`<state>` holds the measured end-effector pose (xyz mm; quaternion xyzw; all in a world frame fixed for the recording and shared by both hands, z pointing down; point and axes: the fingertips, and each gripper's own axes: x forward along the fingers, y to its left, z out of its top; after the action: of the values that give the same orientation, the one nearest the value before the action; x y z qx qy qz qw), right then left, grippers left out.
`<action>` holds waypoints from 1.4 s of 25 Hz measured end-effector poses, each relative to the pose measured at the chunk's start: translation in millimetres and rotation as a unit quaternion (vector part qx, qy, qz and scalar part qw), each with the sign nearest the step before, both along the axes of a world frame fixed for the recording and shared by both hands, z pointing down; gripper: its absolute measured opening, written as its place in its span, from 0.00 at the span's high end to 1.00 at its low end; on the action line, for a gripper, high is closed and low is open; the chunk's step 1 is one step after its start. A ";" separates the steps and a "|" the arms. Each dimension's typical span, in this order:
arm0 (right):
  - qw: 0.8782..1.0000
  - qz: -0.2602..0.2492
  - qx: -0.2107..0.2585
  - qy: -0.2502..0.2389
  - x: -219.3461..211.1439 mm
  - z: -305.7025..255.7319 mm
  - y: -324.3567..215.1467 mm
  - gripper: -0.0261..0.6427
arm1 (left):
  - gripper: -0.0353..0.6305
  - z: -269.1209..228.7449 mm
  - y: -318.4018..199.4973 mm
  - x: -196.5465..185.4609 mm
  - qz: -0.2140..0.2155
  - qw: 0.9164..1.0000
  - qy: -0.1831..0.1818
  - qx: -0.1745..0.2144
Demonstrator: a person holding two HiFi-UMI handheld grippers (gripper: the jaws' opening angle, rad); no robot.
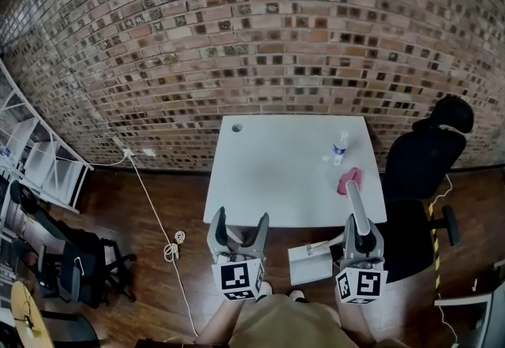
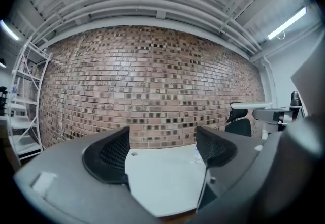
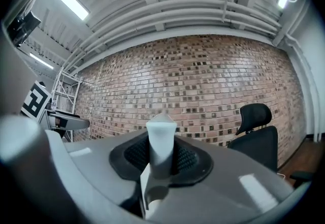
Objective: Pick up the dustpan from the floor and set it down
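Red-brown brick wall point(image 1: 260, 31), speckled with dark and pale bricks. The table point(image 1: 276, 173) was white, the plank floor point(image 1: 150, 204) dark brown. The dustpan point(image 1: 312, 260) was pale grey-white and the cloth point(image 1: 349, 179) pink. The left gripper point(image 1: 239, 220) and right gripper point(image 1: 361, 240) were grey, their cubes point(image 1: 241, 277) chequered black and white, their pads point(image 2: 114, 154) black mesh. The chair point(image 1: 426, 157) was black.

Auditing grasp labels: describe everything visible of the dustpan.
The dustpan is pale grey and plastic-looking, with a flat squarish pan and a long straight handle. The right gripper has its fingers shut on the handle partway along, and the handle's end pokes out beyond them. The pan hangs beside the gripper, near the white table's front edge, apparently off the floor. Nothing else visibly touches it.
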<state>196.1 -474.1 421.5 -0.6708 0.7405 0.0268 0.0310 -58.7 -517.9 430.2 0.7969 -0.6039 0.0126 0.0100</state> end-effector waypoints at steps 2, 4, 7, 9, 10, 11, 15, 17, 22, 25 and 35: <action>1.000 -0.001 0.001 0.003 -0.9 0.0 -0.1 0.85 | 0.36 1.2 0.7 -1.6 -0.001 1.000 -0.001 -0.002; 1.000 -0.002 -0.001 0.006 -1.7 2.5 -0.3 0.85 | 0.36 3.0 2.0 -3.2 -0.002 1.000 -0.002 -0.004; 1.000 0.001 -0.018 0.008 -1.8 19.9 -1.8 0.85 | 0.36 7.3 4.3 -5.5 -0.002 1.000 -0.001 -0.009; 0.999 0.004 -0.041 0.009 -0.7 40.7 -4.3 0.85 | 0.36 9.9 5.1 -6.2 -0.003 1.000 0.000 -0.013; 0.998 0.004 -0.056 0.010 0.0 54.4 -6.0 0.85 | 0.37 10.7 5.3 -6.0 -0.002 1.000 0.000 -0.015; 0.997 0.002 -0.075 0.012 0.4 70.4 -7.9 0.85 | 0.37 11.5 5.7 -5.7 -0.002 1.000 0.000 -0.016; 0.988 -0.011 -0.154 0.021 -2.4 141.9 -13.2 0.85 | 0.37 18.3 8.7 -7.2 -0.004 1.000 -0.002 -0.024; 0.982 -0.012 -0.187 0.027 -4.9 175.7 -14.7 0.85 | 0.37 22.6 9.5 -9.2 -0.006 1.000 -0.004 -0.028; 0.965 -0.005 -0.255 0.061 -5.8 245.6 -15.8 0.86 | 0.38 28.2 11.0 -15.6 -0.012 0.999 -0.009 -0.037; 0.957 -0.010 -0.282 0.066 -5.0 277.6 -20.7 0.86 | 0.38 31.7 10.6 -19.0 -0.015 0.999 -0.010 -0.042; 0.930 0.000 -0.364 0.056 5.3 351.6 -48.6 0.86 | 0.38 37.4 10.8 -29.6 -0.024 0.998 -0.016 -0.051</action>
<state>201.4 -522.7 773.2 -0.6336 0.6997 -0.2072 -0.2569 -88.3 -507.1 467.6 0.7803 -0.6215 0.0563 0.0413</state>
